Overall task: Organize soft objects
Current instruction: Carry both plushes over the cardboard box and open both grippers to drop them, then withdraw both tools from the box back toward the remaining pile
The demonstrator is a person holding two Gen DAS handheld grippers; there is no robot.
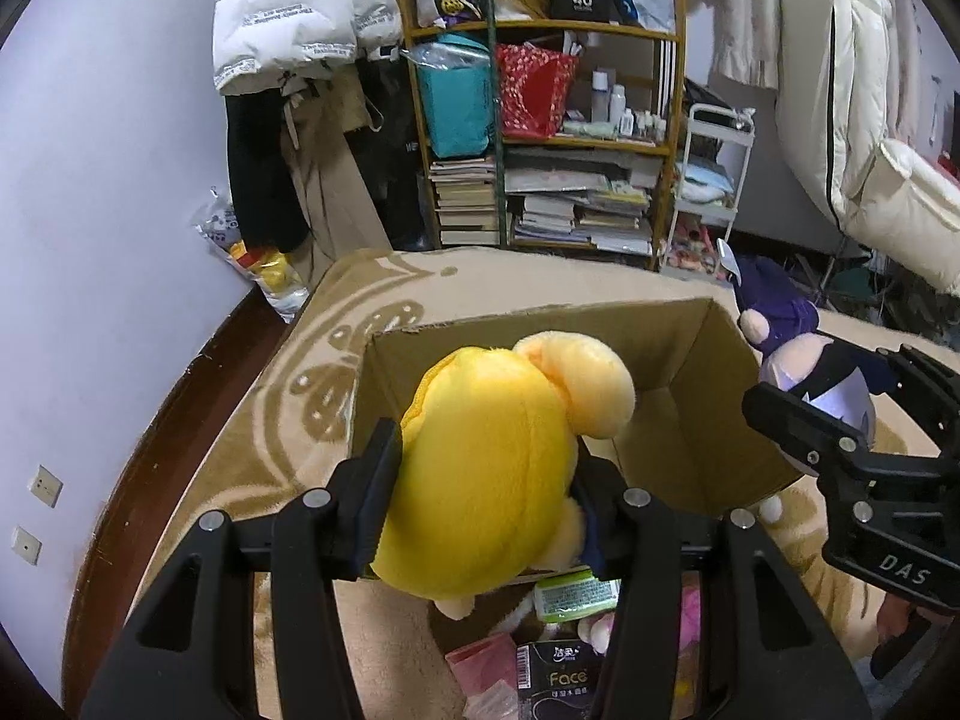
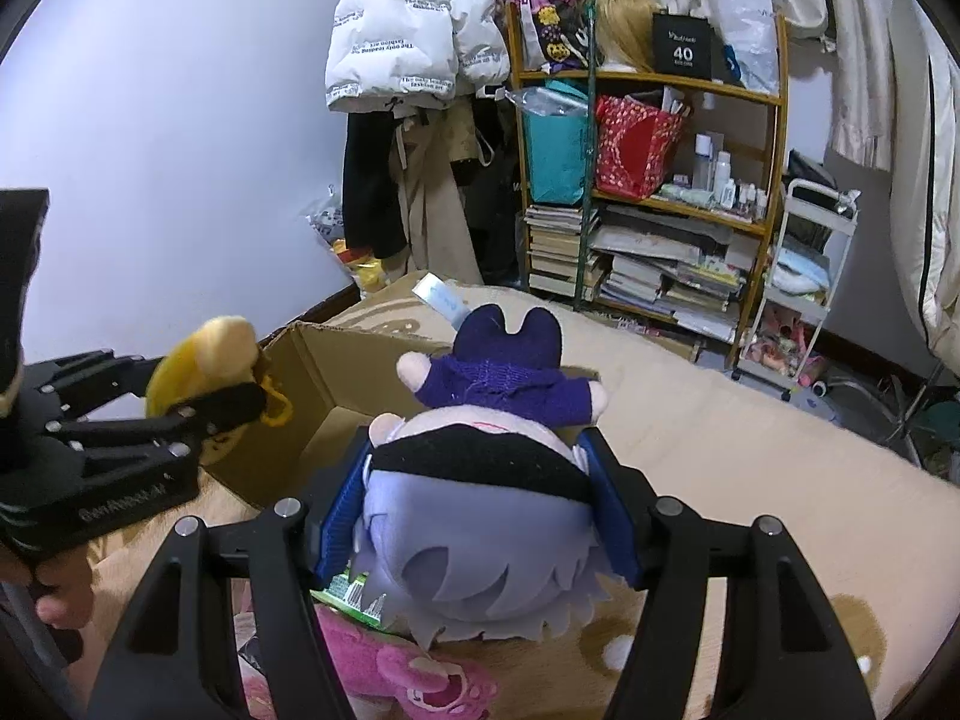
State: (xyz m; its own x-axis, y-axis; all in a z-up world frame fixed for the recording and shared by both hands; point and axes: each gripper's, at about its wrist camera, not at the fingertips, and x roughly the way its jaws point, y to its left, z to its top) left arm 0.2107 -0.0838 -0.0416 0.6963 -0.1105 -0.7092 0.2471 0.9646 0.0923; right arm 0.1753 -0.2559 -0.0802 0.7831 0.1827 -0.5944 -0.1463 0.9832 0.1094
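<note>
My left gripper is shut on a yellow plush toy and holds it over the near edge of an open cardboard box on the beige blanket. My right gripper is shut on a plush doll with pale lilac hair, a black band and a purple sweater, held just right of the box. The doll also shows in the left wrist view, the yellow toy in the right wrist view.
A pink plush, a green packet, a black "Face" box and a pink pouch lie near the grippers. A bookshelf, hanging coats and a white cart stand behind the bed.
</note>
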